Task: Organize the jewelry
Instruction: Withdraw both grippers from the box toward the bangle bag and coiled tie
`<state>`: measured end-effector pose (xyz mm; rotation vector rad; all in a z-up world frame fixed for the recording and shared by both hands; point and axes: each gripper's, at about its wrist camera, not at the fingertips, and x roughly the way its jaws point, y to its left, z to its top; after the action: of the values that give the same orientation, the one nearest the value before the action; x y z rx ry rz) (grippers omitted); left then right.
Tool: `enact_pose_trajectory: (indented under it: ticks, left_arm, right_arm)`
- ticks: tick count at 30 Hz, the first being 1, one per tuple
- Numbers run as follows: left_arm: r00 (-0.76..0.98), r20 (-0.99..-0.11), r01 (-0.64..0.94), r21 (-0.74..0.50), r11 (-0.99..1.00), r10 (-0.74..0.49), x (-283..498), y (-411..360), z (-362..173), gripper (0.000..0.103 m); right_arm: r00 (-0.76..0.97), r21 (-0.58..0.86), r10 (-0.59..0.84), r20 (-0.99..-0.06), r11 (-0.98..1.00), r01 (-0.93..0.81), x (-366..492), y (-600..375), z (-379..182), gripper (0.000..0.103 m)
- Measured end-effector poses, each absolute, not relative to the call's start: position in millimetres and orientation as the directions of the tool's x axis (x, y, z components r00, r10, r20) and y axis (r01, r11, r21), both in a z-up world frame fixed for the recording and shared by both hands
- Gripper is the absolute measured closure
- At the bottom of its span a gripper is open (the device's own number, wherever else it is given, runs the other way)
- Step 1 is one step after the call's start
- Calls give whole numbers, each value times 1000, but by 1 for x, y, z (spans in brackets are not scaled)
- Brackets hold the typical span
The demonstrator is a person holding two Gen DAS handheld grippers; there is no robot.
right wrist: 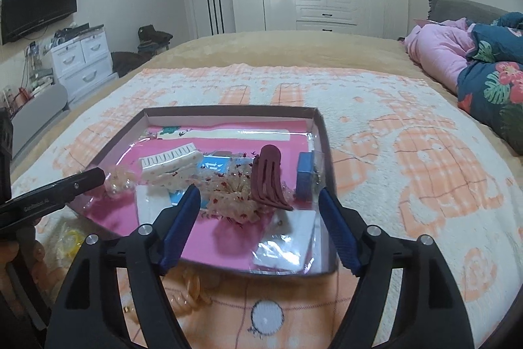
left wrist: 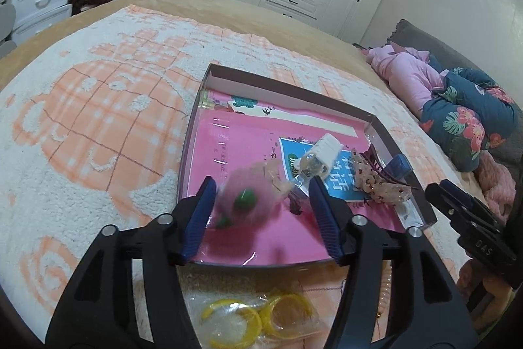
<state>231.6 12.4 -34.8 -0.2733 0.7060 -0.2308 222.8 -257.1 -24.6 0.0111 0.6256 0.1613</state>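
A shallow box (left wrist: 287,90) (right wrist: 228,110) with a pink lining lies on the blanket. In it are a white claw clip (left wrist: 322,152) (right wrist: 170,162), a maroon claw clip (right wrist: 269,179), a floral fabric bow (left wrist: 382,188) (right wrist: 235,198) and a small blue box (left wrist: 398,167) (right wrist: 305,175). My left gripper (left wrist: 261,182) is open over the box's near left part. A blurred sheer pink pouch (left wrist: 248,195) with green pieces sits between its fingers, and the pads do not press it. My right gripper (right wrist: 260,191) is open above the box's front edge, holding nothing.
Yellow bangles (left wrist: 261,313) (right wrist: 70,239) in a clear bag lie on the blanket in front of the box. A peach chain piece (right wrist: 189,290) lies under my right gripper. Folded bedding (right wrist: 490,71) is heaped at the right. A person's hand (right wrist: 13,251) shows at the left edge.
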Motion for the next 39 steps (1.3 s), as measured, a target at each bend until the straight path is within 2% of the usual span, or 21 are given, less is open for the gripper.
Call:
enact_pose_trajectory:
  ticks: [2, 11, 26, 39]
  left_arm:
    - [755, -582, 126, -323, 938, -302, 225, 13, -29, 38]
    - [824, -487, 151, -305, 940, -290, 180, 14, 3, 12]
    - [863, -425, 180, -245, 953, -272, 113, 12, 31, 11]
    - [846, -480, 146, -210, 967, -232, 94, 24, 22, 11]
  right_arm:
    - [808, 61, 160, -567, 986, -152, 215, -259, -20, 25]
    - [857, 52, 195, -476, 980, -194, 169, -263, 4, 11]
    - [882, 15, 244, -403, 965, -260, 106, -258, 31, 8]
    - [834, 8, 295, -467, 944, -329, 93, -232, 9, 8]
